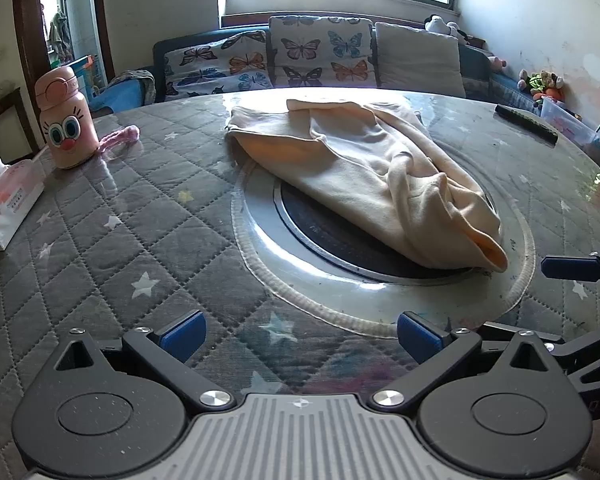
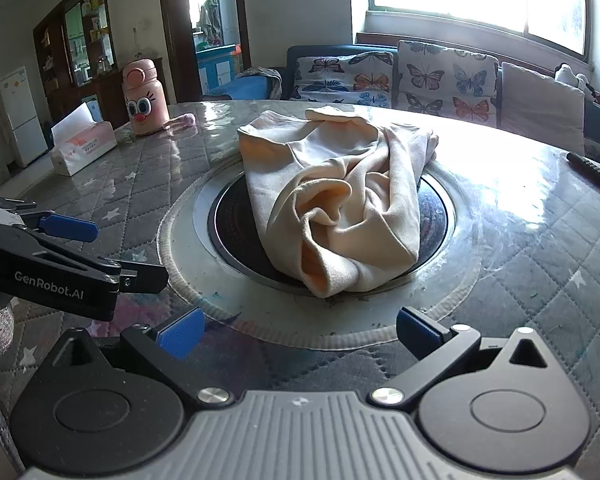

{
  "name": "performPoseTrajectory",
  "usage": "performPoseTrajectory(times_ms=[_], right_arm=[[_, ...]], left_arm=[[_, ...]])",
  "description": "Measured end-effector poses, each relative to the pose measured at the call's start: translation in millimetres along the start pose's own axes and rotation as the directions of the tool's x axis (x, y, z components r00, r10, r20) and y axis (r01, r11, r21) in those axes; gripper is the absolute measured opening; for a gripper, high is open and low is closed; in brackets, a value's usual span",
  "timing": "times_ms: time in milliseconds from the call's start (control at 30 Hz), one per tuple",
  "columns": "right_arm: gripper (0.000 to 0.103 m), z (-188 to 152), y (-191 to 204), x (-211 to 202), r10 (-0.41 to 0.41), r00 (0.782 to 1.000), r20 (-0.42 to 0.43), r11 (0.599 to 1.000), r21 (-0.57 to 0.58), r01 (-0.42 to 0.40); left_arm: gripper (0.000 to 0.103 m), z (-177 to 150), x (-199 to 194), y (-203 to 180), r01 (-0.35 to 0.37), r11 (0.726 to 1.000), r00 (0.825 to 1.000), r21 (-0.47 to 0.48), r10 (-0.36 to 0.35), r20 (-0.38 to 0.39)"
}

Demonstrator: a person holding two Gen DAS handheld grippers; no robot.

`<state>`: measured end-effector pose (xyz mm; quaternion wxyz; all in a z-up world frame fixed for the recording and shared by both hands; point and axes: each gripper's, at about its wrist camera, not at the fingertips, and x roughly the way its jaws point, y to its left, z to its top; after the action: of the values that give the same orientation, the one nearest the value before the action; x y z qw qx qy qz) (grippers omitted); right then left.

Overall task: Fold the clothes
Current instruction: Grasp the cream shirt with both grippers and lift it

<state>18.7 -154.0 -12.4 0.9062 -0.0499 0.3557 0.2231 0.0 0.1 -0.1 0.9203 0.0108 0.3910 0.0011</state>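
Note:
A cream-coloured garment (image 1: 364,168) lies bunched and roughly doubled over on the round table, covering part of the dark centre disc (image 1: 324,232). In the right wrist view the same garment (image 2: 340,200) shows rumpled folds with an open sleeve or hem end nearest me. My left gripper (image 1: 300,336) is open, low over the quilted cover, short of the garment, with nothing between its blue pads. My right gripper (image 2: 300,332) is open too, just in front of the garment's near end, holding nothing. The left gripper's fingers (image 2: 68,228) show at the left of the right wrist view.
A pink cartoon bottle (image 1: 66,120) and a tissue box (image 1: 4,204) stand at the table's left. A small pink item (image 1: 120,138) lies beside the bottle. A dark remote (image 1: 526,122) lies at the far right edge. A butterfly-print sofa (image 1: 308,56) stands behind the table.

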Motion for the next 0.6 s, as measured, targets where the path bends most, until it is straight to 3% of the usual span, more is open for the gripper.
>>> performPoseTrajectory(times_ms=[600], right_arm=[[0.102,11.8,-11.9,-4.0,0.008,1.0,0.028,1.0,0.014,-0.008]], left_arm=[[0.103,20.7,3.5,0.4,0.004,1.0,1.0,0.012,-0.005,0.017]])
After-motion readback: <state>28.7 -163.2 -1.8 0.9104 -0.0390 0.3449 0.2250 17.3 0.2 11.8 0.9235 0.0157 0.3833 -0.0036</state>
